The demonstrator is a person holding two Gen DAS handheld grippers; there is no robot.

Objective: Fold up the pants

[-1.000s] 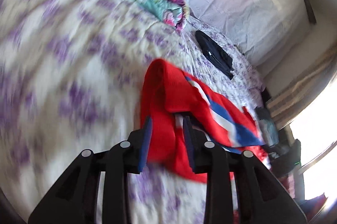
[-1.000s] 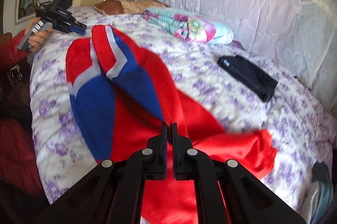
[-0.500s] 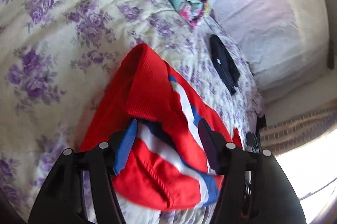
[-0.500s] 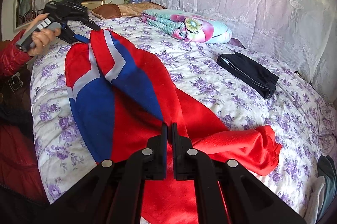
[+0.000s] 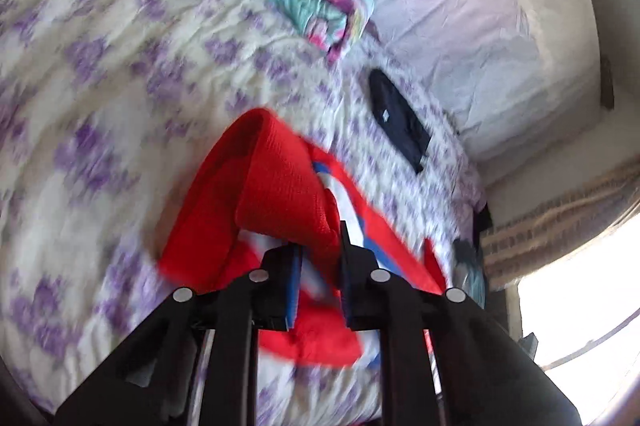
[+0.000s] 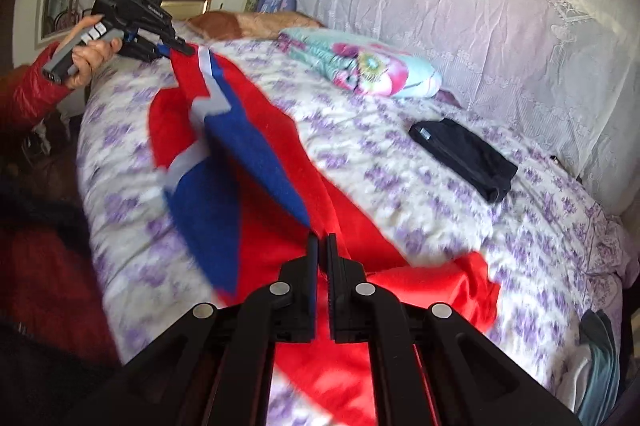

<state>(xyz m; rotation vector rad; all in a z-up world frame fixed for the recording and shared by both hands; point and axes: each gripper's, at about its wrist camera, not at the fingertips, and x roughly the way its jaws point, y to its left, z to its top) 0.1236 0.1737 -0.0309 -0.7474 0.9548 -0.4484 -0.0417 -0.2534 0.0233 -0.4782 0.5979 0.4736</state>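
Lilac-flowered white bedspread (image 6: 400, 194) covers the bed where the red, blue and white fleece pants (image 6: 256, 162) lie. At far left a red-sleeved hand (image 6: 90, 56) angles the left gripper (image 5: 320, 246) downward, clamped on the ribbed red waistband; the right gripper (image 6: 322, 246) pinches red fabric. No writing is legible.

black pouch (image 6: 464, 156) rt, quilt (image 6: 360, 68) far, bedspread (image 5: 100, 86) free

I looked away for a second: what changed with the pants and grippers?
The left gripper opened wide, then closed on the red ribbed waistband of the red, blue and white pants, lifting it. The right gripper stayed shut on red fabric; the folded black garment stayed put.
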